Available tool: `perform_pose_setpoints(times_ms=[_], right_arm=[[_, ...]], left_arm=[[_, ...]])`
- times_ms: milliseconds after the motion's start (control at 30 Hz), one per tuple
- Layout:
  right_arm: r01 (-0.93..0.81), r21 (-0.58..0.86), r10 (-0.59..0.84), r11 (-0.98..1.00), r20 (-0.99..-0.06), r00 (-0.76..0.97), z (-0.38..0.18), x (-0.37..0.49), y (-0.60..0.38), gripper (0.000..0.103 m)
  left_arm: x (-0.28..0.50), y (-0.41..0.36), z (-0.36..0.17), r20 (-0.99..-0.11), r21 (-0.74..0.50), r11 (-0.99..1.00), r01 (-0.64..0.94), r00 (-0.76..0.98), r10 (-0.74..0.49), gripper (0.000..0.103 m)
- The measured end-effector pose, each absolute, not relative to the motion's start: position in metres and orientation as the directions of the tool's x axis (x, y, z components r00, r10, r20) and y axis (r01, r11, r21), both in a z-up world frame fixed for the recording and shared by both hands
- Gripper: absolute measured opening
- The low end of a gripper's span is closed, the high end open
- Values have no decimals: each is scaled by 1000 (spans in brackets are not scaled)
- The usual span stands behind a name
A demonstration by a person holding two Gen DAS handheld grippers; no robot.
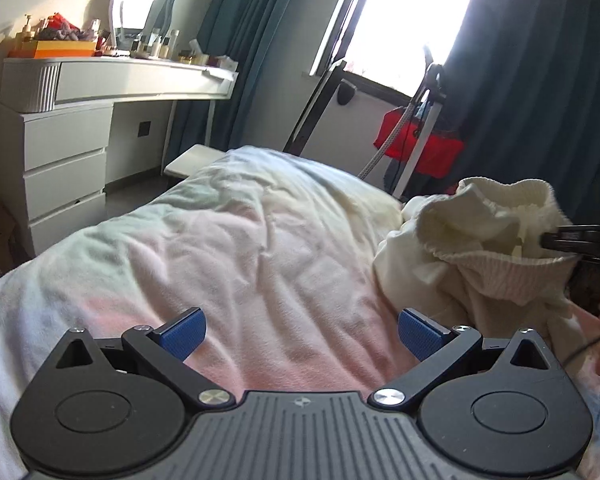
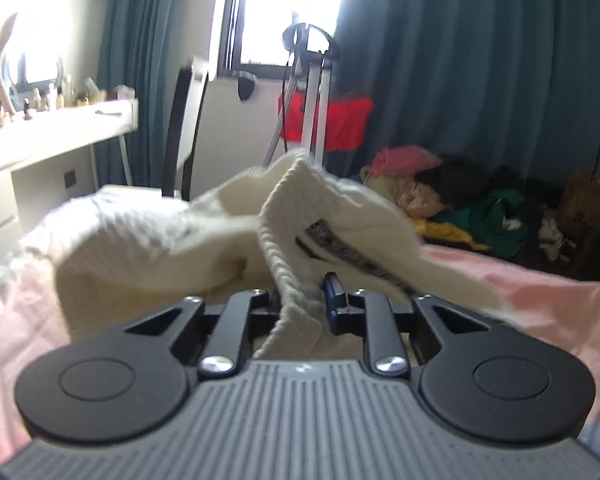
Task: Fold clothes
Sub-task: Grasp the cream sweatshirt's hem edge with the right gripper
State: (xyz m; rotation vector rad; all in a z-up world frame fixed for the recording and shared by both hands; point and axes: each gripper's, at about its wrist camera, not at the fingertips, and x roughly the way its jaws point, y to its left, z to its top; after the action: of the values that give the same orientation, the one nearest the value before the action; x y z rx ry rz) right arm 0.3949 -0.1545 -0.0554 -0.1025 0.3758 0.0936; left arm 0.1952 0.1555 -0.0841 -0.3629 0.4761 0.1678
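While the right gripper (image 2: 306,300) is pinching the ribbed edge of the cream knitted sweater (image 2: 204,236) bunched on the pink bed cover (image 1: 228,248), the left gripper (image 1: 300,334) is hovering wide and empty; that 1-point hold is risking slippage or dragging.

Ribbed cream knit sweater (image 2: 204,236), matt
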Motion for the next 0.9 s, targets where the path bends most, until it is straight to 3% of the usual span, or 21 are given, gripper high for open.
perform_pose_setpoints(times_ms=[233, 400, 633, 900], right_arm=[[-141, 45, 148, 989, -263, 953, 10, 272, -223, 17], [-160, 165, 195, 973, -220, 956, 12, 177, -272, 17], [-149, 151, 186, 977, -280, 942, -30, 102, -309, 16], [-43, 396, 195, 917, -353, 915, -67, 92, -352, 16]], left_arm=[[161, 127, -59, -374, -299, 946, -127, 927, 6, 103], [124, 95, -43, -332, -263, 965, -9, 940, -82, 103], [69, 45, -40, -381, -160, 966, 203, 890, -251, 103], [40, -41, -77, -499, 34, 889, 457, 779, -381, 103]])
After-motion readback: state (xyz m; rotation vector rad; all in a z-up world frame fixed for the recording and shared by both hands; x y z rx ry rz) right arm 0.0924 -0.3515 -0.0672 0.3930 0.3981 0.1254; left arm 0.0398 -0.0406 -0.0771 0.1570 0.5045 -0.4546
